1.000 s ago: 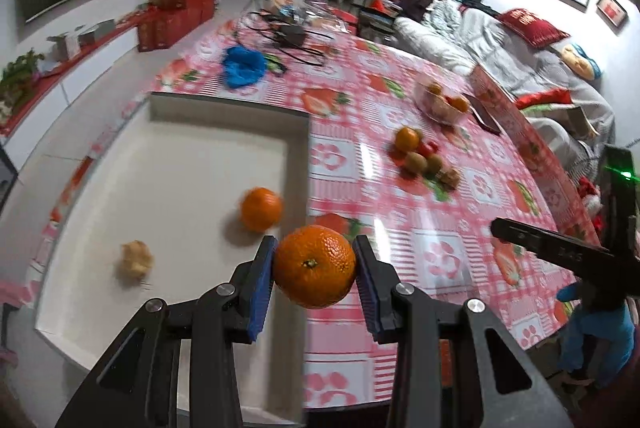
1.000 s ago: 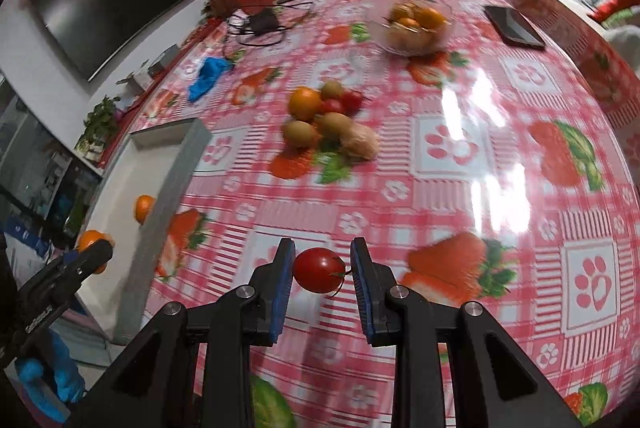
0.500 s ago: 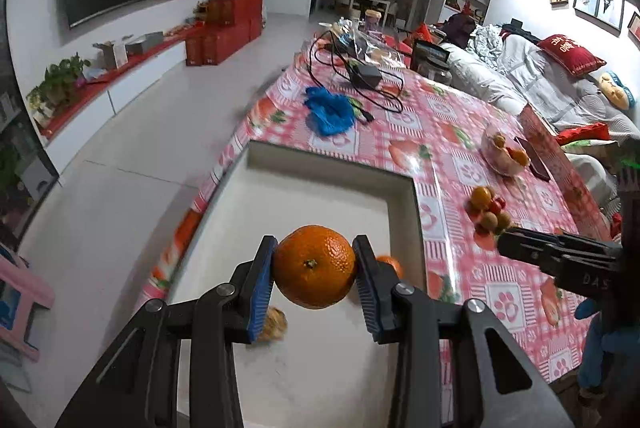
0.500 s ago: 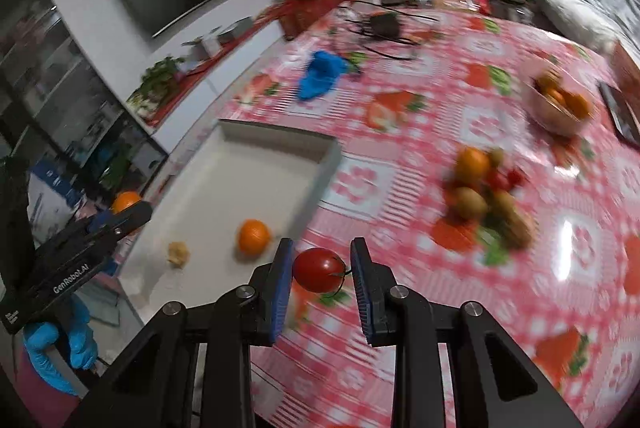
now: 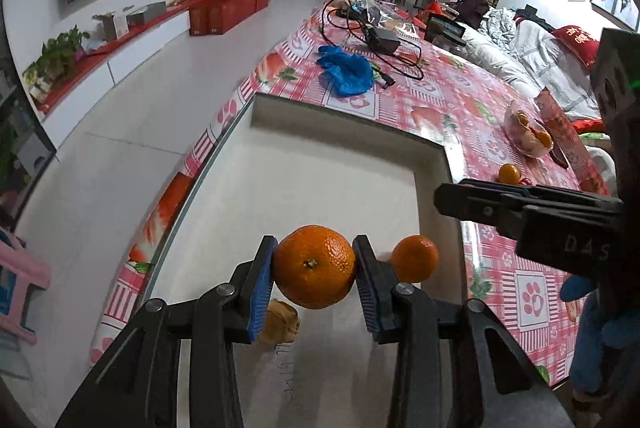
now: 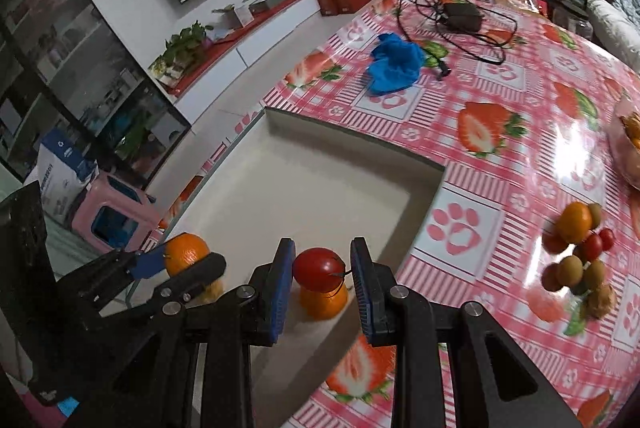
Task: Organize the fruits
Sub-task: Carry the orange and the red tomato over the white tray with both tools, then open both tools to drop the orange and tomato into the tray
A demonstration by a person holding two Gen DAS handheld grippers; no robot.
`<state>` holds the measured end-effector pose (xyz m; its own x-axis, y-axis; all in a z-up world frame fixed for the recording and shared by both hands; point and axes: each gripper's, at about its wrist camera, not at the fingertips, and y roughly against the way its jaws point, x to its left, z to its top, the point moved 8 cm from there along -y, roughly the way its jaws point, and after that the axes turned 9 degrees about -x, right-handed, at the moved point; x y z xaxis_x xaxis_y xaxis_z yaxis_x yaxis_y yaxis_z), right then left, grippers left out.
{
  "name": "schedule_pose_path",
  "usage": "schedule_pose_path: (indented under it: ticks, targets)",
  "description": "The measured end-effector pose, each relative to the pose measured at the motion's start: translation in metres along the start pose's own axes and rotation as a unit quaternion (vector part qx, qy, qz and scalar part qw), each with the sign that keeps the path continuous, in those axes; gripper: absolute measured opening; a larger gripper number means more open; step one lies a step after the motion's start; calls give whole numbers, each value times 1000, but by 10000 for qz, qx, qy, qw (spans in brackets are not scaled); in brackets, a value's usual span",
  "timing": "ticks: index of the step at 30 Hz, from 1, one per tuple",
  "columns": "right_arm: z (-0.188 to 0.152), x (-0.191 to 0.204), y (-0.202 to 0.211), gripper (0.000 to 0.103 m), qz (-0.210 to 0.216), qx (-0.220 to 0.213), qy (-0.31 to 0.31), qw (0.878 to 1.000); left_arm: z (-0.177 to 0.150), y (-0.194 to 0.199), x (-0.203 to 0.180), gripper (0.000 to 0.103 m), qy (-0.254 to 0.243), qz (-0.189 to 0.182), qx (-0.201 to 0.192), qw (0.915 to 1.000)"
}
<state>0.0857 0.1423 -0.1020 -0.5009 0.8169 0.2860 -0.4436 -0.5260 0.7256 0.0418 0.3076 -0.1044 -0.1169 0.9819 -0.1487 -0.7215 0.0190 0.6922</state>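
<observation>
**Both grippers loaded over the tray**

Pinching an orange between its blue pads, the left gripper hangs over the near end of the white tray; the pads press on the fruit's two sides and its stem end faces the camera. Alongside, the right gripper is nearly closed on a small red tomato, with the thin stem poking toward the right-hand pad. It hovers near the tray's right wall.

Below them, on the tray floor, lie a second orange close to the right wall and a pale brownish lump, perhaps a walnut, partly hidden behind the left gripper's pad.

Further out on the strawberry-print tablecloth, a loose cluster of fruit sits well apart from the tray: an orange, red tomatoes, greenish-brown round pieces. Beyond that stands a clear bowl holding orange fruit. At the far side lie a crumpled blue glove and a tangle of black cable.
</observation>
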Motion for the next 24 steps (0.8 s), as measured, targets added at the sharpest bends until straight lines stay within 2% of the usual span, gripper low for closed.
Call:
schedule_pose_path:
  ticks: [5, 7, 9, 12, 14, 15, 16, 21, 24]
  targets:
    - [-2, 1, -15, 30, -23, 115, -1, 9999, -5, -2, 3, 43, 71, 35, 9, 10000]
    - [-4, -1, -18, 31, -20, 172, -37, 9998, -5, -2, 3, 47, 94, 9, 12, 10000]
    - [-6, -3, -21, 31, -14, 225, -92, 9997, -4, -1, 3, 64, 124, 10, -22, 9999]
    - [-7, -7, -21, 31, -47, 238, -152, 9996, -1, 4, 3, 76, 169, 37, -137, 9998]
    - [-6, -11, -19, 53, -66, 217, -194, 9996, 1, 6, 1, 78, 157, 26, -173, 9997]
    - [-6, -12, -17, 75, -69, 187, -206, 9996, 1, 7, 0, 78, 140, 33, -181, 9997]
    - [-5, -13, -14, 79, -92, 129, -204, 9997, 2, 7, -1, 78, 112, 38, -189, 9998]
    - [-3, -21, -2, 79, -235, 15, -146, 9996, 1, 9, -12, 78, 15, 6, -174, 9998]
    - [-7, -35, 11, 79, -380, -99, -205, 9990, 1, 14, -29, 78, -242, -26, -258, 9994]
